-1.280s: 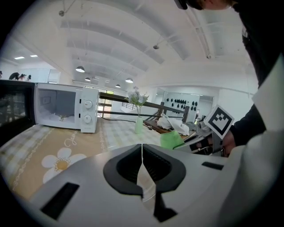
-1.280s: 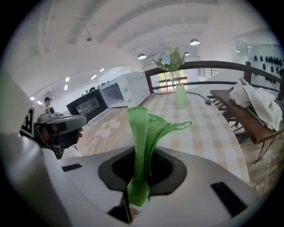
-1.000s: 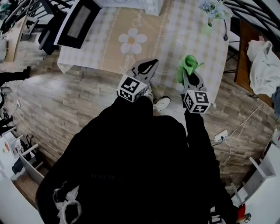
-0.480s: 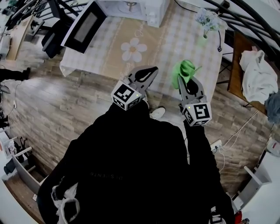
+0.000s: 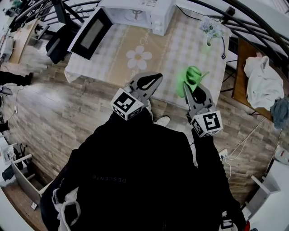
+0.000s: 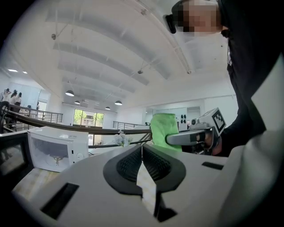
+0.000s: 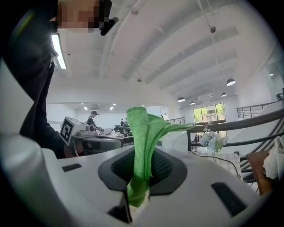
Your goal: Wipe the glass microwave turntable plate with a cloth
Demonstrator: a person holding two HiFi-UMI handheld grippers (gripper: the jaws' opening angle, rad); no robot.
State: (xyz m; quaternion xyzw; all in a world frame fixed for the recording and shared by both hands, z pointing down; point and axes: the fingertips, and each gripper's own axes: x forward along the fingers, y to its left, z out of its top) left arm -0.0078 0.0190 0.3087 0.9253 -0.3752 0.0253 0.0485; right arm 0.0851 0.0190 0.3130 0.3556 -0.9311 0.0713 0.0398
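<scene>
At one o'clock from the person's body (image 5: 135, 171), by the near edge of the checked table (image 5: 180, 49), a green cloth (image 5: 190, 76) is pinched tight between the jaws of the right gripper (image 5: 191, 88) and stands up out of them. Toward nine o'clock of it, the left gripper (image 5: 152, 80) is held with jaws pressed together, nothing between them. At twelve o'clock a white microwave (image 5: 135, 10) is seen, its door (image 5: 90, 32) swung open. The glass plate cannot be made out.

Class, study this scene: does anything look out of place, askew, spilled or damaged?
Only one thing stands out: the microwave has its door swung wide open, jutting out at the table's left edge. Nothing looks spilled or broken. The green cloth sticks up, pinched in the right gripper.
</scene>
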